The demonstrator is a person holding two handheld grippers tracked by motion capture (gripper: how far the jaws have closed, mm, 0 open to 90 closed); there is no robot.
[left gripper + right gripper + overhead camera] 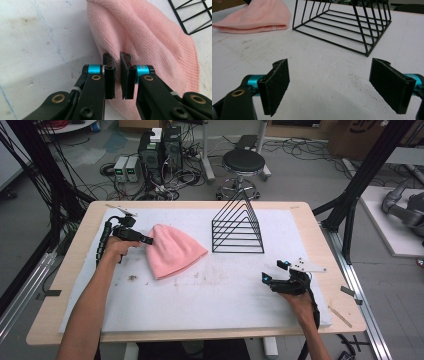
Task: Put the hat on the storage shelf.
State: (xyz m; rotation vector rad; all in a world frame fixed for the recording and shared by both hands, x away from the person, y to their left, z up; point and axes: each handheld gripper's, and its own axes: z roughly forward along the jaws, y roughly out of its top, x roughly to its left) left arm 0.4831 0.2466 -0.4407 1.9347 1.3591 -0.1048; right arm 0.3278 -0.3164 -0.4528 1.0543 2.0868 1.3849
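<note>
White foam mat [210, 295], scuffed and dirt-flecked, covers a light wooden table [75, 240]; grey floor behind with cables, computer towers [160, 147] and a round black stool [243, 162].

Pink knit beanie [175, 251] lies flat on the mat, left of centre, rounded crown toward the person's left, open ribbed hem toward the middle of the table. Soft fine-ribbed fabric, slight fold ridges running along it in the left gripper view [150, 37].

Left gripper [148, 240] sits at the beanie's crown edge, held by the left hand [117, 247]. In the left gripper view [117, 62] its black jaws stand nearly together, narrow gap, tips pressed into a raised pinch of pink knit; looks clamped on that fold. Blue anodised collars behind the flat black pads.

Black wire file rack [238, 227] stands just right of the beanie, not touching it, triangular profile, thin metal rods, rectangular base. In the right gripper view [344, 27] it sits ahead with the beanie [254, 17] off to the upper left.

Right gripper [275, 271] is well apart from beanie and rack, low over the mat near the right front, held by the right hand [300, 302]. Jaws wide apart [329, 75], flat black rubbery pads, nothing between them but bare mat.
</note>
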